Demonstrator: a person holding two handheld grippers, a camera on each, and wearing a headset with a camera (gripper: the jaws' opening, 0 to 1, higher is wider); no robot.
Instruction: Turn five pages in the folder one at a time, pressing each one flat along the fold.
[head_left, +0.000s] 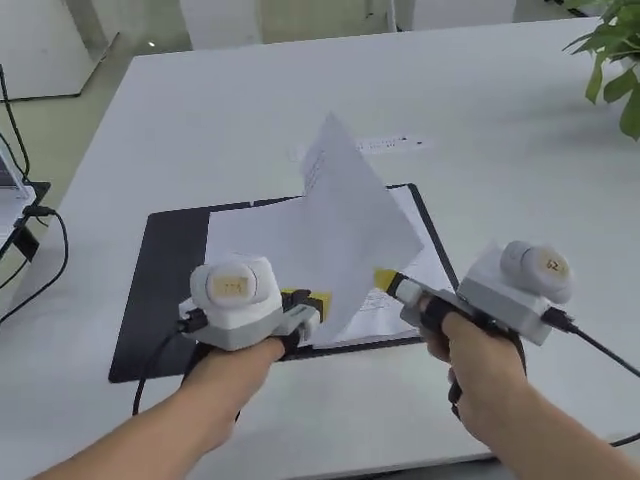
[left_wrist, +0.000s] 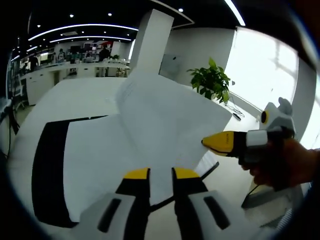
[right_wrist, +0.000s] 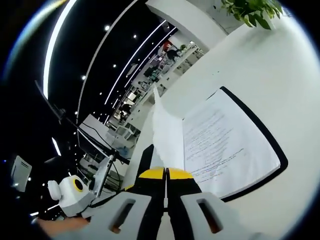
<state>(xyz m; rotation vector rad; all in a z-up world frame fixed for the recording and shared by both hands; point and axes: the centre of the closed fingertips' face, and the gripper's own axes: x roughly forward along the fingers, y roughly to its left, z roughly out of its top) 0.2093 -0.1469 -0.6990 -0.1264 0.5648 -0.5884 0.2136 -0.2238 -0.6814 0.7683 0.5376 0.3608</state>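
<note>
folder (head_left: 165, 290) lies open on the table (head_left: 500, 150). right gripper (head_left: 385, 282) jaws are pinched on one page (head_left: 350, 230), raised mid-turn. left gripper (head_left: 308, 303) jaws are narrowly apart and empty, near the fold. pressing flat is pending; the turned-page count cannot be told.

a leafy plant (head_left: 615, 70) rises beside the white table (head_left: 500, 120).

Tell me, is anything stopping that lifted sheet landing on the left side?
Nothing loose lies there, but the left gripper reaches over the near edge of the folder by the fold, where the lifted page could catch it.
</note>
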